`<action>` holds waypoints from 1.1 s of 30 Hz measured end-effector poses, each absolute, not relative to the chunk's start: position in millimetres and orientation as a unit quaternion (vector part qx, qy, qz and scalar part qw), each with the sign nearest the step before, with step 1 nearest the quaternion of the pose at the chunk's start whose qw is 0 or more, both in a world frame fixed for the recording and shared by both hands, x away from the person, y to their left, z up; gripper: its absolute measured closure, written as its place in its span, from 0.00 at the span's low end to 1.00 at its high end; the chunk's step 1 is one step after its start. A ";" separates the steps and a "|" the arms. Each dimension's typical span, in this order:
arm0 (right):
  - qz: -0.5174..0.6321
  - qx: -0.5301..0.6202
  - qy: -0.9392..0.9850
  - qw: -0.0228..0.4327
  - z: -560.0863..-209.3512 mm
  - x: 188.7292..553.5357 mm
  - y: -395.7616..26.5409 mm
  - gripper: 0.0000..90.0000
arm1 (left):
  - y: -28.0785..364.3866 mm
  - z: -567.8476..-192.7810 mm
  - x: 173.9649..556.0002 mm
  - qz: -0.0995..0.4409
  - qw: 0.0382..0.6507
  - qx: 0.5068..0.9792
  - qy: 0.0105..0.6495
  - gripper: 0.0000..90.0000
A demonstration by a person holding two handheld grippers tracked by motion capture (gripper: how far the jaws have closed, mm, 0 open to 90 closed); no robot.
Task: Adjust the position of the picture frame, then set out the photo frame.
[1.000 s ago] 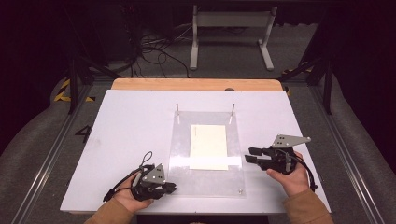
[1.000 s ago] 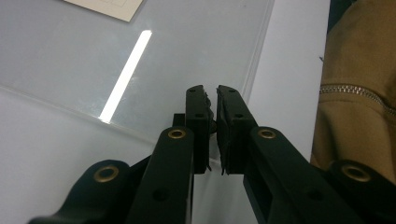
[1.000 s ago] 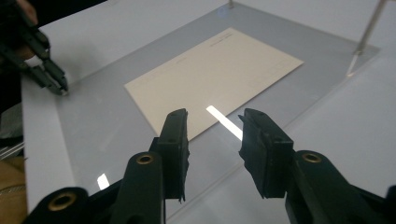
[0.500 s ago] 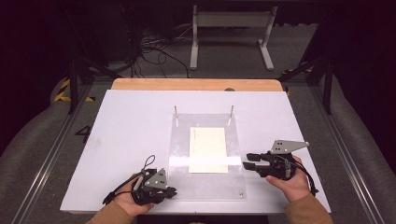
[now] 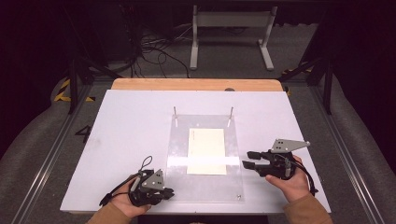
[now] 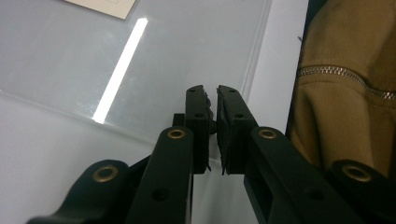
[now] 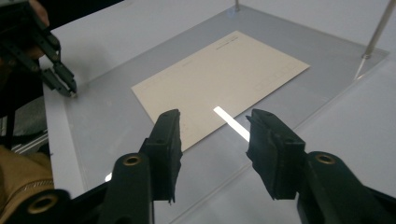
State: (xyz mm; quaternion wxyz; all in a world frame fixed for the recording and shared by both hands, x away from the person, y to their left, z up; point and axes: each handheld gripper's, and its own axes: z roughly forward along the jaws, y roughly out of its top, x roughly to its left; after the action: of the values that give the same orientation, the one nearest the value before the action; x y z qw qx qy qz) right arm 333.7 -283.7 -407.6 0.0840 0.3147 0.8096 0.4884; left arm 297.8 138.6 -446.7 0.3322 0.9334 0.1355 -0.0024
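Two tongs flank my clear plate: left gripper clenched empty at its near-left edge, right gripper released, jaws just widening, off its right edge; cream card lies centred.

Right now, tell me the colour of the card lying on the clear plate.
Pale cream, the card shows best in the right gripper view.
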 end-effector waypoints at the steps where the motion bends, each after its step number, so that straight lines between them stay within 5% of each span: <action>1: 0.493 0.320 0.805 0.080 -407.5 334.5 -284.0 0.54 | 139.5 -447.7 298.2 -0.006 0.342 0.928 0.148 0.86; 3: 0.498 0.326 0.800 0.077 -407.4 336.7 -284.6 0.53 | 142.5 -446.6 298.6 -0.010 0.354 0.922 0.158 0.70; 13: 0.471 0.329 0.806 0.143 -400.8 354.9 -281.7 0.56 | 160.8 -428.6 319.3 0.051 0.468 0.854 0.222 0.49; 21: 0.462 0.351 0.799 0.157 -401.8 385.8 -274.1 0.60 | 176.1 -440.9 340.5 0.097 0.473 0.827 0.287 0.40; 33: 0.457 0.353 0.788 0.215 -403.0 440.7 -248.5 0.66 | 196.1 -446.3 334.7 0.119 0.474 0.804 0.338 0.40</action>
State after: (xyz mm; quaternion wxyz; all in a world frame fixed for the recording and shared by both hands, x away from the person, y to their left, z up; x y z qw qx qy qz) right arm 440.7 -248.5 -403.0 0.2154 0.3526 0.7877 0.4570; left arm 334.7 196.1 -446.3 0.4735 0.8044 0.3385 0.1190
